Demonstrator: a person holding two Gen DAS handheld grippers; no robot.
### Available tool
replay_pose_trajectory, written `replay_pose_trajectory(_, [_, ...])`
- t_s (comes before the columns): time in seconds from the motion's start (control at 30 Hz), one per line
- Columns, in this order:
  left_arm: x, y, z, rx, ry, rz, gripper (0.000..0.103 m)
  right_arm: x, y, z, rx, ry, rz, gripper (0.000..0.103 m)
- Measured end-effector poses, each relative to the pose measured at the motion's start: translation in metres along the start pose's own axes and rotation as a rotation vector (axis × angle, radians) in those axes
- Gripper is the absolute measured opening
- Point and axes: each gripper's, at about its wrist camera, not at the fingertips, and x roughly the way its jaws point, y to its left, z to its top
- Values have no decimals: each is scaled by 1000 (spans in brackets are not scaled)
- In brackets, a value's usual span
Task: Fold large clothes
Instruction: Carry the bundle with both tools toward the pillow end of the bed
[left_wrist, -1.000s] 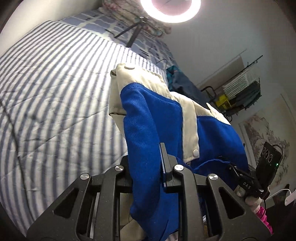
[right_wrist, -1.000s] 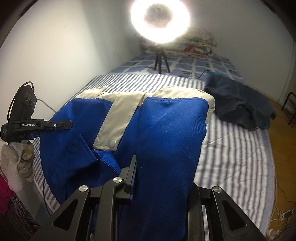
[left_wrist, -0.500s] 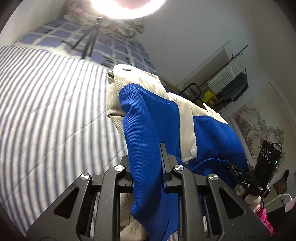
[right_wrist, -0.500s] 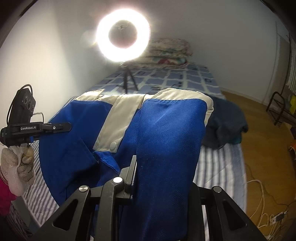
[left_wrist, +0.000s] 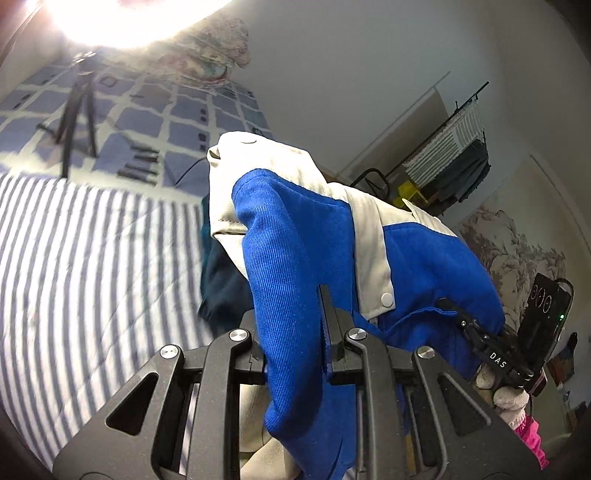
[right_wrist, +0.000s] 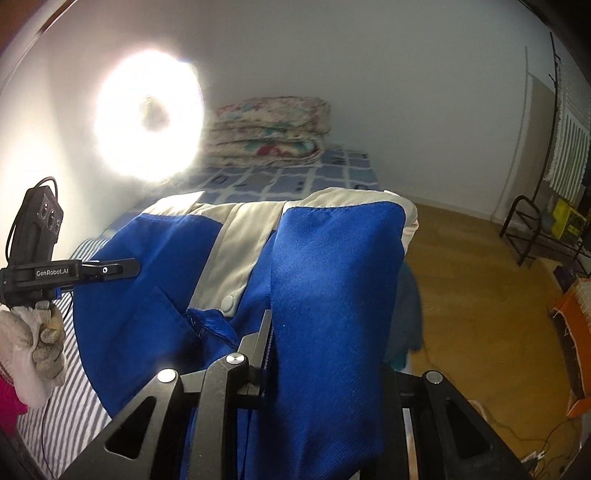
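My black tool (left_wrist: 295, 332) carries a royal-blue jacket (left_wrist: 306, 258) with cream panels and white snaps. The bed (left_wrist: 92, 258) wears blue-and-white stripes, then a blue checked sheet (left_wrist: 147, 122). My glove (right_wrist: 33, 339) is off-white, the floor (right_wrist: 480, 295) honey-brown.

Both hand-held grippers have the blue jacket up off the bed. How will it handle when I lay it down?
Probably floppy: the jacket drapes over the right hand-held gripper and sags toward the left hand-held gripper. The thick ribbed cloth suggests some weight. Its cream collar may flop over.

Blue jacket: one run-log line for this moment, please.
stage: carrying | blue jacket: held off striped bed | left gripper: clamped on jacket | right gripper: clamped on jacket
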Motion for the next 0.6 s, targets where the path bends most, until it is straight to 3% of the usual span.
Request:
replay_pose_trajectory(0.2, [46, -8, 32, 18, 15, 40, 18, 47, -34, 38, 30, 1, -34, 24])
replay_pose_trajectory(0.6, [109, -9, 61, 76, 7, 123, 18, 104, -64, 65, 33, -4, -70, 23])
